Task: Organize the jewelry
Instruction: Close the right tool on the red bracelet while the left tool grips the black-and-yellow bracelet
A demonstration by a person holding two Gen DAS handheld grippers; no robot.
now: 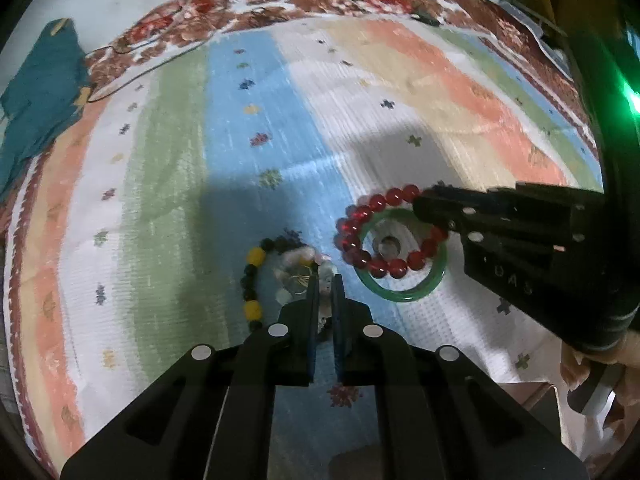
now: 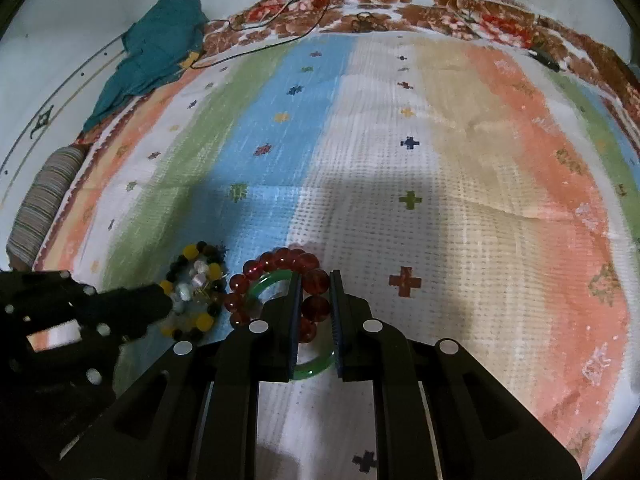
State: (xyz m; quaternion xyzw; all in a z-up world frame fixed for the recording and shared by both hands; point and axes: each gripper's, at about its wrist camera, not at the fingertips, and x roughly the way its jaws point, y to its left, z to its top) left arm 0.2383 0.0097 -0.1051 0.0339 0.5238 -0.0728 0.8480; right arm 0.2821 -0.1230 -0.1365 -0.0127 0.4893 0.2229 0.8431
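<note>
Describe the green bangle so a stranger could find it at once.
On the striped woven mat, look where the blue stripe meets the white one. There a smooth, solid green ring bangle lies flat under a bracelet of round red beads; unlike its beaded neighbours, it is one unbroken hoop.

Red bead bracelet (image 1: 380, 236) atop green bangle (image 1: 404, 294), beside yellow-black bracelet (image 1: 253, 288).

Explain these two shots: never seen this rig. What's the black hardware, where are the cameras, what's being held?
No robot: a person holds handheld tongs in each hand, with a fisheye camera on each looking along its fingers. One picture is the left view, the other the right. On the striped cloth lie a red bead bracelet over a green bangle, and beside them a yellow-and-dark bead bracelet around small pale pieces. The left tongs are shut on those pale pieces; the right tongs are shut on the red beads.
</note>
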